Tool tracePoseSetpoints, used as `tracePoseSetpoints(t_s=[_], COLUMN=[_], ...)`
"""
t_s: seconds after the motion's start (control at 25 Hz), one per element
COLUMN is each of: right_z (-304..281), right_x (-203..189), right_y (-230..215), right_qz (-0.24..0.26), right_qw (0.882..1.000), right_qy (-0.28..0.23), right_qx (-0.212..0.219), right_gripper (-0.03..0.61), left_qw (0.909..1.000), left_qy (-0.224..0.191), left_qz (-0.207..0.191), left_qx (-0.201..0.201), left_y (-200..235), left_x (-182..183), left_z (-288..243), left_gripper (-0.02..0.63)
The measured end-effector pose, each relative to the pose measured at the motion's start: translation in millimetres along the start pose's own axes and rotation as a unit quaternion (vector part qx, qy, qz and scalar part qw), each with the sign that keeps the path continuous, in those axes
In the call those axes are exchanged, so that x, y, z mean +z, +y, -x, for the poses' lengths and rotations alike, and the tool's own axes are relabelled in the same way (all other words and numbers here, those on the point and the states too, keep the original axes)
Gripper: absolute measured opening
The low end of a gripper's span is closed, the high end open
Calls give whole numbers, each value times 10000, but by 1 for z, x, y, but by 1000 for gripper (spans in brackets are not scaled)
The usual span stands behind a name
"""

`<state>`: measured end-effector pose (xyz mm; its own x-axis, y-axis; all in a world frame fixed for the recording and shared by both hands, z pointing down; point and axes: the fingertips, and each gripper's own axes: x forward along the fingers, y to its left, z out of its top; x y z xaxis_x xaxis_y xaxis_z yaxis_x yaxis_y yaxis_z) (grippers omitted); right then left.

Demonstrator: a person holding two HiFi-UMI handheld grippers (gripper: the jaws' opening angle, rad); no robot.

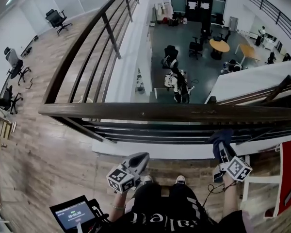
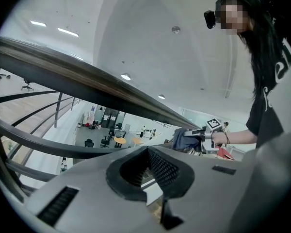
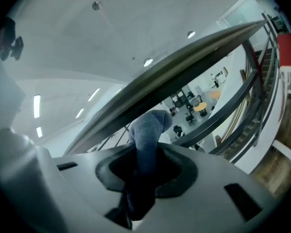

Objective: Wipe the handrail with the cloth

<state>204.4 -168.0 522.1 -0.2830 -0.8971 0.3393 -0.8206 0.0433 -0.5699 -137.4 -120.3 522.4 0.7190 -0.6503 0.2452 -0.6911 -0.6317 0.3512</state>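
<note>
While a person stands at a balcony handrail (image 1: 174,111), seen from above, the right gripper (image 1: 224,152) holds a blue cloth (image 1: 220,139) clamped between its jaws. A rounded wad of cloth stands out past the tips. The cloth sits just under the dark top rail, toward its right part; whether it touches the rail cannot be told. The left gripper (image 1: 138,160) hangs lower, well apart from the rail, jaws drawn together with nothing between them.

The step in hand looks like bringing the cloth onto the rail. To do it well, the right gripper probably needs to lift the wad onto the rail's top face and press until the fabric flattens. It can then slide along the length in one steady pass. The clamp should stay firm, since a loose cloth could slip over the edge to the lower floor (image 1: 194,76). Only fabric, not the jaw tips, should rub the rail.
</note>
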Motion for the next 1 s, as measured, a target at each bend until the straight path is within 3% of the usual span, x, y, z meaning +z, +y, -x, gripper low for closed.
tracePoseSetpoints(t_s=[0.24,0.52,0.68,1.0], right_z=[-111,-193,-230,-280], right_x=[-122,-234,-277,-314], right_y=[168,337,378,416], right_qz=[185,734,916,811], right_qw=[9896,9591,9470,9413], right_qy=[966,1835,2163,2508], right_qx=[1045,2028,2194,2109], right_gripper=[92,92,92,92], left_qw=[9995,9974,9943,9883], left_qy=[211,36,-3,-237], left_qz=[123,205,331,462], left_qx=[208,694,1009,1437], left_y=[66,119,142,170], left_x=[-3,2,-14,-28], left_z=[62,136,160,186], left_gripper=[0,0,0,0])
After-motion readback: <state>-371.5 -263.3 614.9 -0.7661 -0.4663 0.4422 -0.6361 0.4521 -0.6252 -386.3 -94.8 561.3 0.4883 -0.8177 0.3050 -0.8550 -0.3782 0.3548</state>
